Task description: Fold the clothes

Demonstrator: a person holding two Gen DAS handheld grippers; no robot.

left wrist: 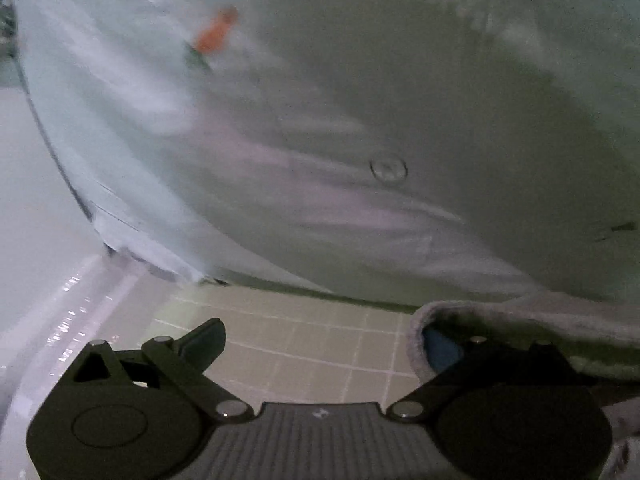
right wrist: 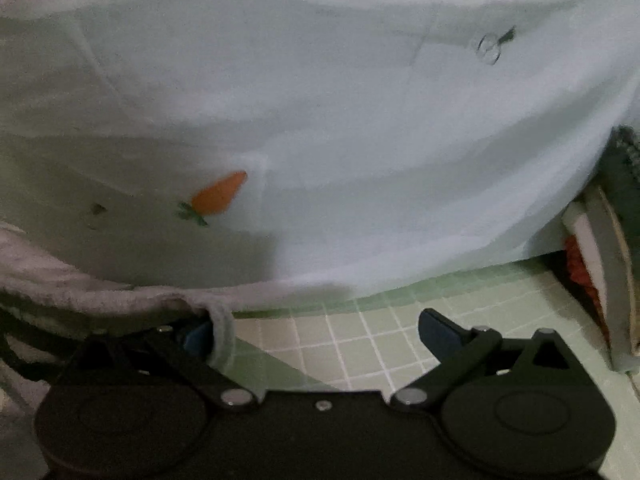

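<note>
A pale blue shirt (left wrist: 320, 120) with orange carrot prints (left wrist: 216, 34) and a clear button (left wrist: 388, 169) fills most of the left wrist view, blurred, lying on a green gridded mat (left wrist: 300, 344). My left gripper (left wrist: 322, 344) is open just short of the shirt's hem, and a fuzzy grey fabric edge (left wrist: 520, 320) is draped over its right finger. In the right wrist view the same shirt (right wrist: 360, 140) shows a carrot (right wrist: 218, 198) and a button (right wrist: 489, 46). My right gripper (right wrist: 318, 336) is open over the mat (right wrist: 360, 344), with a grey hem (right wrist: 222, 320) hooked around its left finger.
A glossy white table edge (left wrist: 60, 320) runs along the left of the mat. At the right edge of the right wrist view, red and white items (right wrist: 580, 256) lean in a stack beside the mat, with dark fabric (right wrist: 624, 168) above them.
</note>
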